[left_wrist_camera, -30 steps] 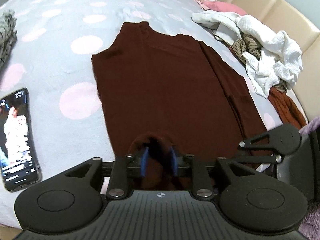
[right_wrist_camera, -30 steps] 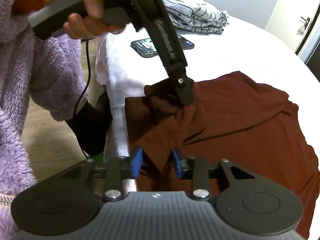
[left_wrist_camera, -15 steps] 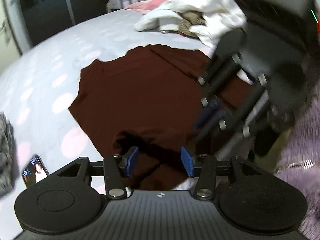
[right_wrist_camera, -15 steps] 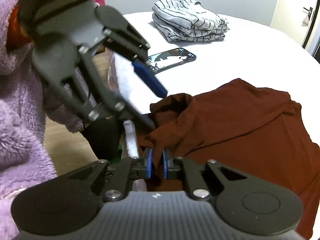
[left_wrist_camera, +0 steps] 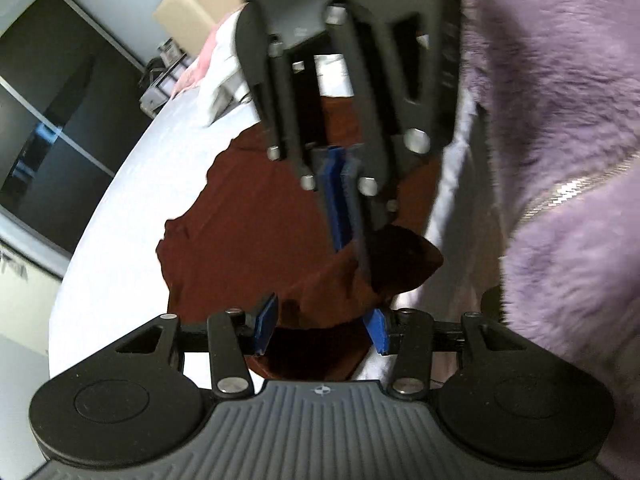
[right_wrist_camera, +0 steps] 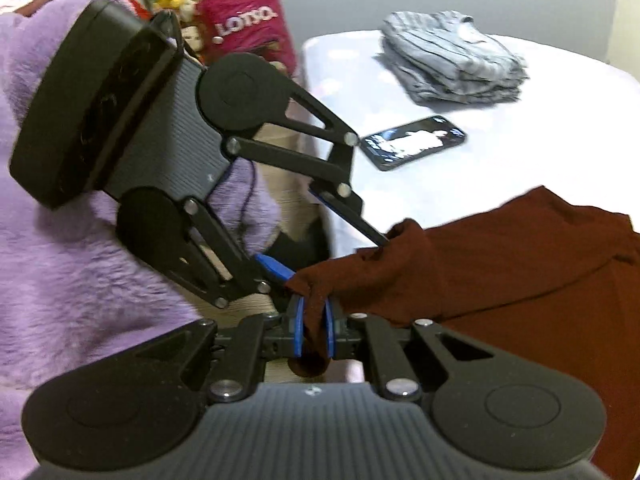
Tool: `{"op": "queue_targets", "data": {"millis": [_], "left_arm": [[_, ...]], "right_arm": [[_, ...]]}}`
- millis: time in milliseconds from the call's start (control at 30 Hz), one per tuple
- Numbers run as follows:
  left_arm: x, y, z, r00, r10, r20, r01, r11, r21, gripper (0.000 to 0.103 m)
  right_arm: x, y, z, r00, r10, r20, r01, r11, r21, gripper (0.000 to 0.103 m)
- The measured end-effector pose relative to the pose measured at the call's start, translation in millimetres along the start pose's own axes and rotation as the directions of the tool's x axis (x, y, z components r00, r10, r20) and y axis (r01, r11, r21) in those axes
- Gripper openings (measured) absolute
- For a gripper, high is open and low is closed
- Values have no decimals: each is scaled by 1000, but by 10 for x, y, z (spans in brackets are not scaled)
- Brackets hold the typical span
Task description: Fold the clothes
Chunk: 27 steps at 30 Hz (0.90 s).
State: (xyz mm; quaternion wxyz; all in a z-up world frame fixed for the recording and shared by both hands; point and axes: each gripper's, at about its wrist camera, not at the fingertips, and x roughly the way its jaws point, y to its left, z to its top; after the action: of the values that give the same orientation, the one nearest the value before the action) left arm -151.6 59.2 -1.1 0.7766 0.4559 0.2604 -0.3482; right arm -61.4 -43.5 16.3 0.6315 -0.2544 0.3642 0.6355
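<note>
A maroon garment (left_wrist_camera: 248, 240) (right_wrist_camera: 520, 280) lies spread on the white bed (left_wrist_camera: 140, 184), its near corner lifted off the bed's edge. My right gripper (right_wrist_camera: 312, 328) (left_wrist_camera: 354, 260) is shut on that corner, and fabric hangs bunched between its blue pads. My left gripper (left_wrist_camera: 322, 327) (right_wrist_camera: 332, 256) is open. Its two fingers stand either side of the raised fold right beside the right gripper, and the cloth spans the gap between them. Whether the pads touch the fabric I cannot tell.
A phone (right_wrist_camera: 412, 142) and a folded striped garment (right_wrist_camera: 452, 64) lie farther back on the bed. Unfolded clothes (left_wrist_camera: 224, 80) are heaped at the far end. A person's purple fleece sleeve (left_wrist_camera: 560, 160) (right_wrist_camera: 80, 280) fills one side. A pink package (right_wrist_camera: 244, 28) stands behind.
My left gripper let go of the fabric, opened, rolled over and swung round beside the right one. My right gripper shut on the garment's corner and lifted it.
</note>
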Motion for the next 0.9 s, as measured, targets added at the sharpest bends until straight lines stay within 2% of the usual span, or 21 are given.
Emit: {"op": "queue_targets", "data": {"millis": [167,233,300,400,467,500,533,567,667,733,767,833,900], "left_arm": [[-76,-80,8,1000,-9,4,8,1000,18,32],[-115,-88,16,1000,-27,-1,27,999,22,19],[-141,-90,16,999,-45,-7,45,999,17,11],[-197,-51,37,996,-83,-21,83,997,-4,5],[-229,-5,44,993,-110,-32,109,993,-42,5],[-247,20,47,991,-127,-36,124,990,-72,5],[-267,56,57,989,-142,-40,137,984,-110,4],[-269,102,56,987,-155,-45,147,979,-145,4],[-287,244,82,981,-187,-58,164,947,-275,4],[-302,366,82,979,-197,-52,164,914,-370,4],[-314,437,72,979,-198,-40,164,894,-418,4],[-313,619,40,979,-205,-19,166,842,-514,4],[-331,756,8,978,-209,-6,165,787,-594,4]], "right_arm": [[-92,41,53,998,62,23,-63,998,11,13],[-116,65,64,997,67,23,-67,998,5,13],[-134,87,69,997,69,23,-69,998,0,13],[-155,139,66,998,66,18,-66,998,-23,14],[-169,171,57,998,65,12,-64,997,-36,19],[-184,187,47,998,60,12,-60,997,-43,25],[-200,203,37,998,56,13,-55,997,-49,36],[-218,216,28,999,48,16,-47,998,-52,40],[-273,258,8,999,35,24,-33,997,-63,44],[-306,297,-1,999,23,36,-20,997,-73,47],[-313,314,-7,999,21,38,-18,997,-78,48],[-321,358,-22,999,13,41,-9,996,-90,59],[-317,412,-37,999,0,42,4,994,-109,59]]}}
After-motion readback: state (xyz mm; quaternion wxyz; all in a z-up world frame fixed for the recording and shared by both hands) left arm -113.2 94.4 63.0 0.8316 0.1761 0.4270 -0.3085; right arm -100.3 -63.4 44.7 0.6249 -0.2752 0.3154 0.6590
